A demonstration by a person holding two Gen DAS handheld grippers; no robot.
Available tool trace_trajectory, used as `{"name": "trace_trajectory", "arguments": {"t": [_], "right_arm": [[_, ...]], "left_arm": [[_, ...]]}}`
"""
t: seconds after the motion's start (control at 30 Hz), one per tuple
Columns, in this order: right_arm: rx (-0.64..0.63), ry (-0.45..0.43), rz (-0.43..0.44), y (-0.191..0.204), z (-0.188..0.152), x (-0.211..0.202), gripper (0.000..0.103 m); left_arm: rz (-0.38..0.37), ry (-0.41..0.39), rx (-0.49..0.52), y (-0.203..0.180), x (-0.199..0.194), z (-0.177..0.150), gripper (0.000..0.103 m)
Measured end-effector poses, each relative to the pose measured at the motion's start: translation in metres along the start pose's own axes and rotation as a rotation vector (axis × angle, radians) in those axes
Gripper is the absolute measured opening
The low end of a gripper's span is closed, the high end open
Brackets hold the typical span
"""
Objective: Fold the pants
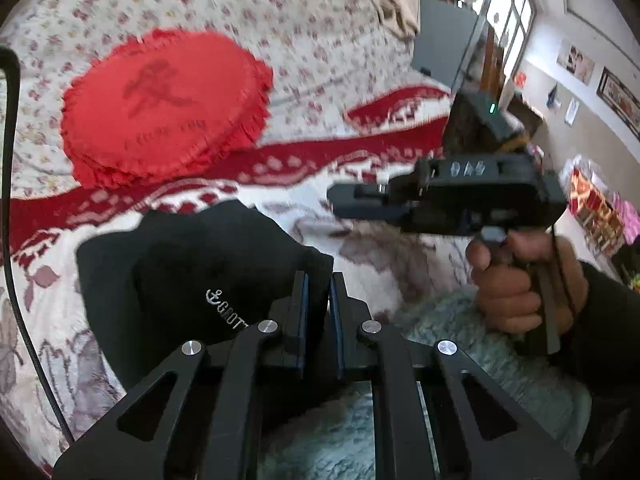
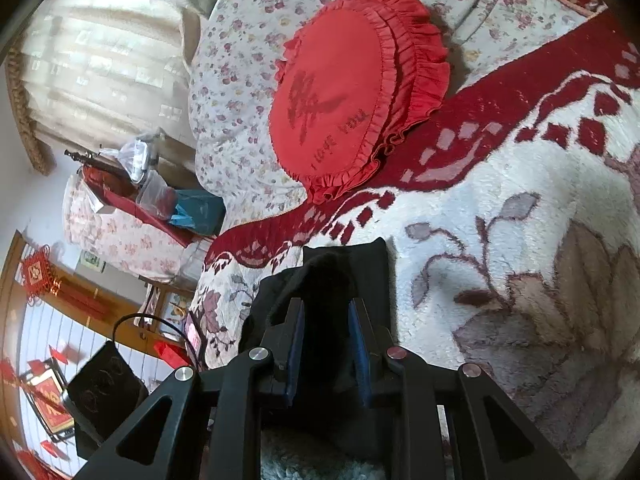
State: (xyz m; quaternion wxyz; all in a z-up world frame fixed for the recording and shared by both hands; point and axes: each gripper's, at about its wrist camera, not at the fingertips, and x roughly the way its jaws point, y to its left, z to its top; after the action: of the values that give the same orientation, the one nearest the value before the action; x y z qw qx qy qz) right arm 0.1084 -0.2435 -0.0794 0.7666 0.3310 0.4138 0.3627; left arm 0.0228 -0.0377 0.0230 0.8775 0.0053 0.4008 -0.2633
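Pants [image 1: 192,280], black, soft, limp & light, lie below cushion [image 1: 164,108]; thick folded edge judged best hold. Left gripper [image 1: 318,296] nearly closed, apparently empty; right gripper [image 2: 324,328] is parted around cloth.

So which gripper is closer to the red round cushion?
Right, probably. The right gripper hovers over the black pants, pointing at the red round cushion; the left gripper sits back at the pants' near edge.

A red frilled cushion [image 2: 352,92] sits upper centre on the floral quilt [image 2: 240,80] — red-bordered fleece blanket [image 2: 520,208] lower right.
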Motion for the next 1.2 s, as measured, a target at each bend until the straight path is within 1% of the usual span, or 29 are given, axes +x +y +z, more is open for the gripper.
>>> {"name": "trace_trajectory", "arguments": {"t": [0.03,0.1,0.2,0.23,0.27,0.3,0.33,0.37,0.4,0.43,0.47,0.5,0.53,0.57,0.63,0.67,0.7,0.77,0.8,0.83,0.87,0.9,0.93,1.0,1.07,1.17,1.2], "right_arm": [[0.002,0.0,0.0,-0.001,0.0,0.0,0.021],[0.001,0.0,-0.001,-0.001,0.001,0.0,0.021],[-0.001,0.005,-0.002,-0.001,0.001,0.0,0.022],[-0.005,0.014,-0.007,0.0,0.0,0.002,0.022],[-0.009,0.028,-0.013,0.0,0.001,0.004,0.024],[-0.014,0.048,-0.014,0.001,0.001,0.007,0.026],[-0.015,0.075,-0.005,0.001,0.001,0.012,0.028],[-0.005,0.109,0.019,0.0,0.002,0.018,0.034],[0.018,0.141,0.05,-0.002,0.002,0.024,0.042],[0.049,0.176,0.077,-0.006,0.003,0.03,0.044],[0.062,0.182,0.078,-0.008,0.004,0.033,0.045],[0.075,0.177,0.068,-0.01,0.006,0.034,0.049],[0.08,0.174,0.064,-0.01,0.006,0.034,0.049],[0.08,0.181,0.073,-0.009,0.007,0.036,0.05],[0.068,0.234,0.08,-0.007,0.006,0.045,0.05],[0.063,0.253,0.073,-0.006,0.006,0.049,0.05],[0.057,0.269,0.071,-0.004,0.007,0.053,0.05],[0.042,0.307,0.066,-0.002,0.008,0.063,0.05],[0.035,0.326,0.057,-0.001,0.008,0.069,0.05],[0.03,0.341,0.043,-0.002,0.008,0.073,0.05],[0.018,0.352,0.012,-0.002,0.008,0.078,0.05],[0.014,0.351,0.002,-0.002,0.009,0.08,0.05],[0.017,0.346,0.001,-0.003,0.01,0.081,0.05],[0.023,0.349,0.007,-0.006,0.011,0.085,0.05],[0.056,0.392,0.057,-0.011,0.011,0.092,0.051],[0.096,0.409,0.114,-0.017,0.012,0.095,0.057],[0.113,0.412,0.132,-0.02,0.013,0.096,0.057]], "left_arm": [[-0.008,0.005,-0.002,0.0,0.001,0.0,0.009],[-0.01,-0.019,-0.03,0.004,-0.007,-0.002,0.009],[-0.061,-0.054,-0.124,0.02,-0.017,-0.007,0.01],[-0.083,-0.058,-0.152,0.024,-0.019,-0.01,0.013],[-0.105,-0.057,-0.181,0.028,-0.02,-0.013,0.023],[-0.116,-0.057,-0.202,0.03,-0.02,-0.014,0.029],[-0.13,-0.057,-0.234,0.034,-0.021,-0.015,0.042],[-0.149,-0.06,-0.25,0.036,-0.023,-0.016,0.05],[-0.184,-0.061,-0.262,0.036,-0.025,-0.017,0.052],[-0.222,-0.056,-0.269,0.034,-0.026,-0.02,0.052],[-0.258,-0.049,-0.272,0.032,-0.028,-0.021,0.052],[-0.292,-0.048,-0.266,0.028,-0.03,-0.023,0.052],[-0.305,-0.054,-0.257,0.024,-0.034,-0.026,0.053],[-0.3,-0.056,-0.255,0.023,-0.037,-0.028,0.053],[-0.262,-0.065,-0.276,0.025,-0.044,-0.034,0.053],[-0.226,-0.087,-0.303,0.03,-0.05,-0.038,0.053],[-0.191,-0.114,-0.342,0.038,-0.055,-0.041,0.053],[-0.144,-0.176,-0.452,0.06,-0.064,-0.05,0.052],[-0.104,-0.197,-0.516,0.071,-0.068,-0.055,0.052],[-0.073,-0.2,-0.576,0.083,-0.069,-0.06,0.052],[-0.067,-0.196,-0.631,0.093,-0.067,-0.064,0.052],[-0.07,-0.186,-0.666,0.099,-0.065,-0.067,0.052],[-0.084,-0.159,-0.7,0.105,-0.058,-0.071,0.052],[-0.08,-0.113,-0.718,0.105,-0.046,-0.072,0.052],[-0.066,-0.087,-0.719,0.104,-0.042,-0.069,0.052],[-0.036,-0.042,-0.714,0.104,-0.038,-0.068,0.052],[-0.026,-0.026,-0.714,0.104,-0.036,-0.067,0.052]]}}
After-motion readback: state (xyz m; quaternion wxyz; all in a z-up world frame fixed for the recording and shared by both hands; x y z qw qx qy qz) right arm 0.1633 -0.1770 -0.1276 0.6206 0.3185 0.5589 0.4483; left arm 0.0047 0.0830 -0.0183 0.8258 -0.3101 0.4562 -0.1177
